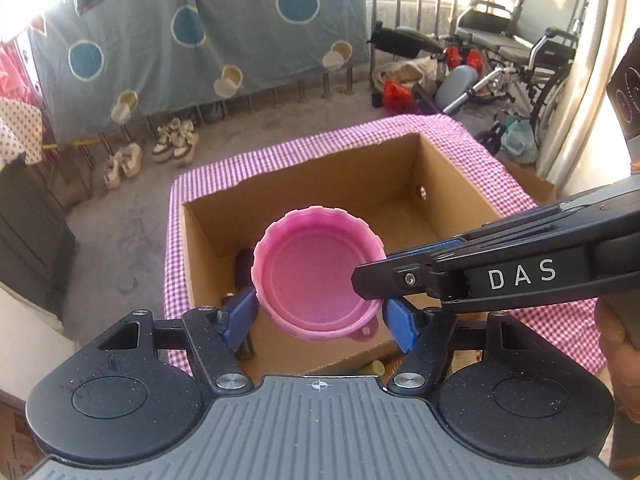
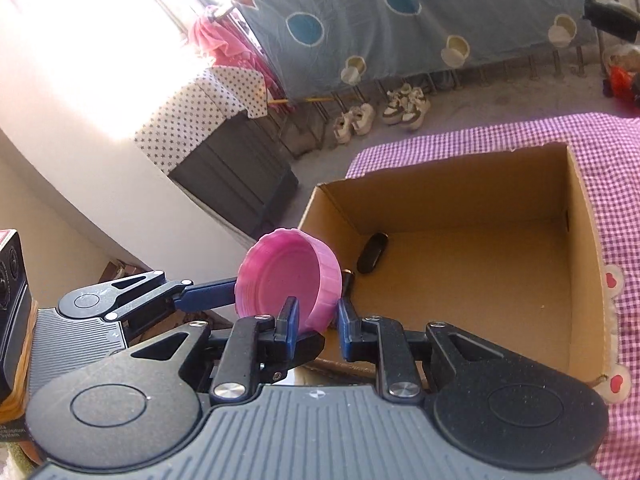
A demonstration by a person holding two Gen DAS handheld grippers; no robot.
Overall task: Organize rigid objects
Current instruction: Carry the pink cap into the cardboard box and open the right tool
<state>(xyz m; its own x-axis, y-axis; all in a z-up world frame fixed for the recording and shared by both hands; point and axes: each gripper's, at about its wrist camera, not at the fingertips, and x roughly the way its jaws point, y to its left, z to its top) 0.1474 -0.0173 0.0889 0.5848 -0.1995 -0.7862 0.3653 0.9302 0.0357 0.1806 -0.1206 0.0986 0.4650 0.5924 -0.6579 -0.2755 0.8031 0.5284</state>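
Observation:
A pink ribbed plastic lid (image 1: 316,272) is held in the air above an open cardboard box (image 1: 224,216). My left gripper (image 1: 318,316) holds its lower part between its blue pads (image 1: 240,312), hollow side facing the camera. My right gripper (image 2: 316,316) straddles the lid's rim (image 2: 288,280) from the right, one finger inside the hollow and one outside. In the left wrist view the right gripper's black finger (image 1: 400,280) crosses the lid's right edge. A black oblong object (image 2: 372,258) lies in the box's far left corner.
The box (image 2: 584,248) stands on a table with a pink checked cloth (image 1: 280,152). A yellowish object (image 1: 374,368) lies by the box's near wall. A dark speaker-like box (image 2: 10,304) stands left of the left gripper. Shoes, a cabinet and a wheelchair stand on the floor beyond.

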